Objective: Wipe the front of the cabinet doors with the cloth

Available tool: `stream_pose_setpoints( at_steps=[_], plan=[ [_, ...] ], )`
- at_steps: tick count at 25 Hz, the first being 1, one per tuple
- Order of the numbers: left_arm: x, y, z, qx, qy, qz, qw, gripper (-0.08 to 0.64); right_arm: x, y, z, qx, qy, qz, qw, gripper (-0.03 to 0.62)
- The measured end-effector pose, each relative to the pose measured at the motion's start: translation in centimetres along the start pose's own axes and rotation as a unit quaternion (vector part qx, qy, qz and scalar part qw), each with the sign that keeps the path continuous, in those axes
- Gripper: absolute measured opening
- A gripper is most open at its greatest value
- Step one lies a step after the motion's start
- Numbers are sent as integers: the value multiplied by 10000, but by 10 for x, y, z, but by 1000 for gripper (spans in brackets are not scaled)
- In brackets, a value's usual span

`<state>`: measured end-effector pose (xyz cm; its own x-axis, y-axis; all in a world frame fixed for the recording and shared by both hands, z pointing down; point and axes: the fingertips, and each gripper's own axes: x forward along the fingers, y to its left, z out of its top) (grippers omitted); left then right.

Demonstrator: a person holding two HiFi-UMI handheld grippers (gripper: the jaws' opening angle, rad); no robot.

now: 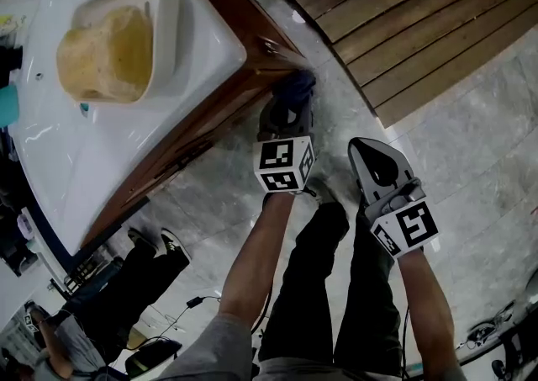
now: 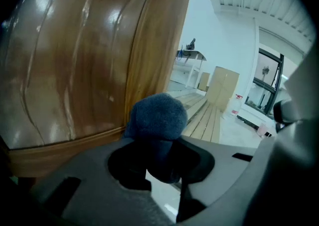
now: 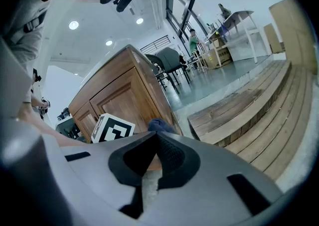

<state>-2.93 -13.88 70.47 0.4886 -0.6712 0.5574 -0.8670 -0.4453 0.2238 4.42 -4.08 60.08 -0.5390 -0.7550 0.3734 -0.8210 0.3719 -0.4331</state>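
The blue cloth (image 2: 157, 115) is a soft, fuzzy wad, light and limp. The fingers of my left gripper (image 2: 158, 147) pinch it at its lower part, and a rounded bulge stands out past the fingertips. I judge it will squash and drag on wood rather than slide. Being bunched, it could creep out of the pinch under hard rubbing. A hold low on the wad, as now, leaves the bulge free as the wiping face. To the left of the fingers and beyond them rises the glossy wooden cabinet door (image 2: 65, 70), with its corner post (image 2: 159, 35) just ahead of the cloth. I cannot tell whether the cloth touches the wood. In the head view the cloth sits at the cabinet's corner, below the white washbasin (image 1: 50, 119), which holds a yellow lump (image 1: 108, 51). My right gripper (image 1: 370, 152) hangs apart to the right of the left one, its fingers pressed together on nothing. Slatted wooden steps (image 3: 259, 105) lie to their right.
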Motion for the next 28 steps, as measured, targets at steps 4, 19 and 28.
stream_pose_setpoints(
  at_steps=[4, 19, 28],
  plan=[
    [-12, -24, 20, 71, -218, -334, 9992, 106, -7, -2, 4, 25, -40, -12, 10000, 11],
    [-125, -84, 100, 295, -633, -378, 9968, 106, -45, 44, 64, -128, -206, 361, 9991, 11],
    [-209, -115, 178, 383, -930, -229, 9947, 106, -83, 87, 137, -352, -355, 470, 9976, 11]
  ],
)
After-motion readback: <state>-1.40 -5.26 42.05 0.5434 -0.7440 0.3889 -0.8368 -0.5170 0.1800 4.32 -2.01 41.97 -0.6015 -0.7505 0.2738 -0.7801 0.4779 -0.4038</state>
